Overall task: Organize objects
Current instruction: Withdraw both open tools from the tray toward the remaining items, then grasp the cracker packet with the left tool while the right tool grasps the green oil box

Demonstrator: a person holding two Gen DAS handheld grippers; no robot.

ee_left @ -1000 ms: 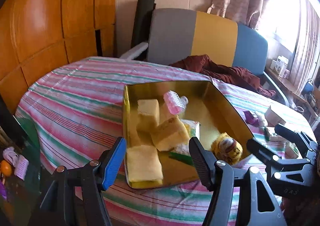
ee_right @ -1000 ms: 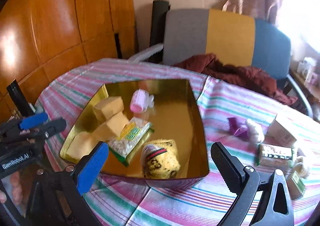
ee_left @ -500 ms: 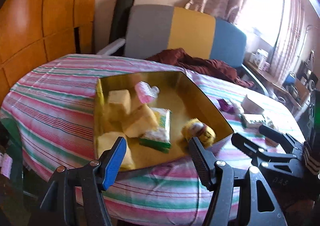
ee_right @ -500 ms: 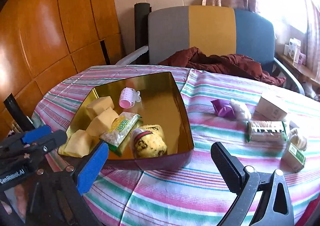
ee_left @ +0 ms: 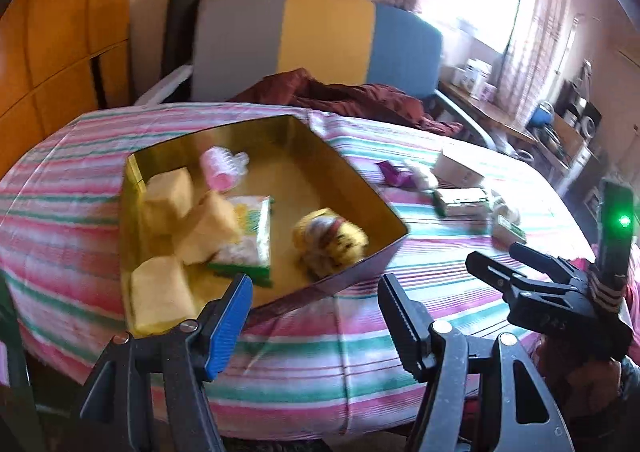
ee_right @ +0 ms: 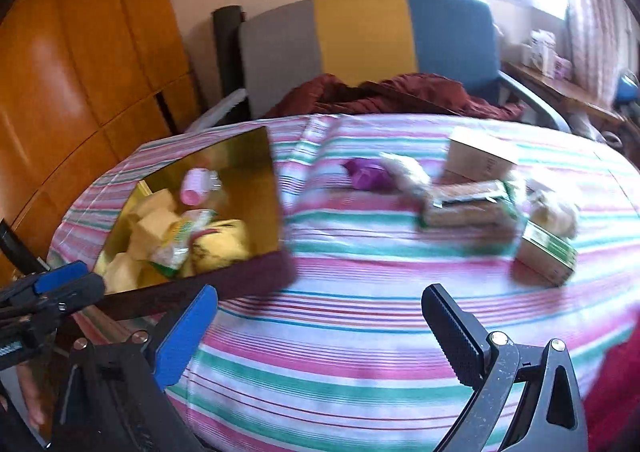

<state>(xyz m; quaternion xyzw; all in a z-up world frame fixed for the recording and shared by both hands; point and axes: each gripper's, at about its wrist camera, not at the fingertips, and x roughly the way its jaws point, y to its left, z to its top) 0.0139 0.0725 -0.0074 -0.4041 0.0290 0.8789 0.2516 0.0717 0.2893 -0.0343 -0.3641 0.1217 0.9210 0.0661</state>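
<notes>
A gold tin box [ee_left: 360, 192] [ee_right: 256, 148] sits on the striped tablecloth and holds yellow sponges [ee_left: 168, 196], a pink curler [ee_left: 222, 168], a green-white packet [ee_left: 250, 236] and a yellow plush toy [ee_left: 330, 238]. My left gripper [ee_left: 314, 316] is open and empty, low at the table's near edge in front of the box. My right gripper [ee_right: 320, 336] is open and empty, to the right of the box. Loose on the cloth lie a purple wrapper [ee_right: 366, 174], a white box [ee_right: 480, 158], a biscuit packet [ee_right: 464, 206] and a green carton [ee_right: 548, 256].
A grey, yellow and blue chair [ee_right: 368, 36] with a dark red cloth [ee_right: 384, 94] stands behind the table. Wooden panels [ee_right: 80, 64] line the left wall. A shelf with small items [ee_left: 480, 80] is at the right by the window.
Both grippers have pulled back from the box and swung right. The box now lies further left in both views and the loose items on the right have come into view.
</notes>
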